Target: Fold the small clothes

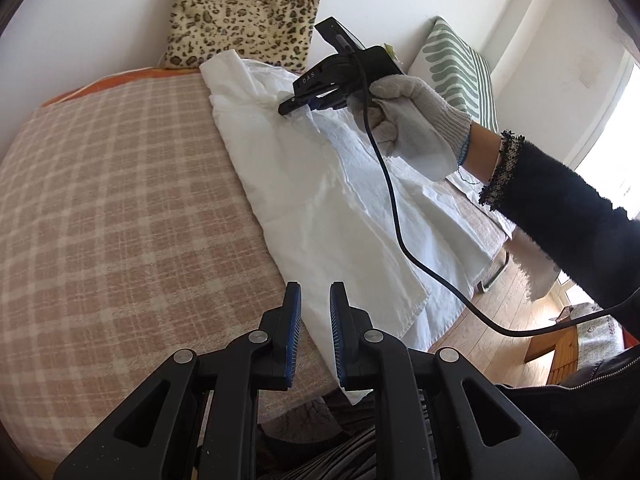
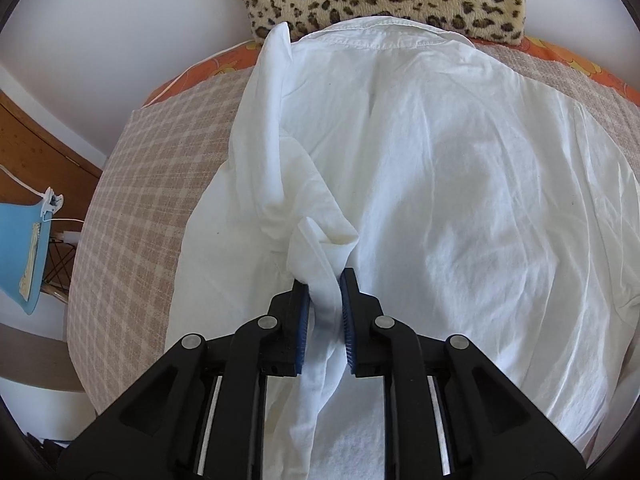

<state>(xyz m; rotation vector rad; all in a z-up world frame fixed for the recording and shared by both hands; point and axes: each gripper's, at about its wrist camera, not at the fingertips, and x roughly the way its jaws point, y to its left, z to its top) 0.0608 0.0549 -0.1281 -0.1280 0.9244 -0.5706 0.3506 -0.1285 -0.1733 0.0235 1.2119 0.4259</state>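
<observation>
A white shirt (image 1: 320, 200) lies spread on a checked pink blanket (image 1: 120, 200); in the right wrist view the shirt (image 2: 440, 160) fills most of the frame, collar at the far end. My right gripper (image 2: 325, 276) is shut on a bunched fold of the shirt's sleeve, which hangs between the blue pads. In the left wrist view the right gripper (image 1: 288, 109) is held by a gloved hand (image 1: 416, 120) over the far part of the shirt. My left gripper (image 1: 316, 292) is open and empty, above the shirt's near hem.
A leopard-print cushion (image 1: 244, 12) leans on the wall behind the shirt, and a green striped cushion (image 1: 456, 64) stands at the right. A black cable (image 1: 400, 232) runs across the shirt. A blue chair (image 2: 24, 248) stands to the left. Wooden floor (image 1: 504, 312) lies past the bed's edge.
</observation>
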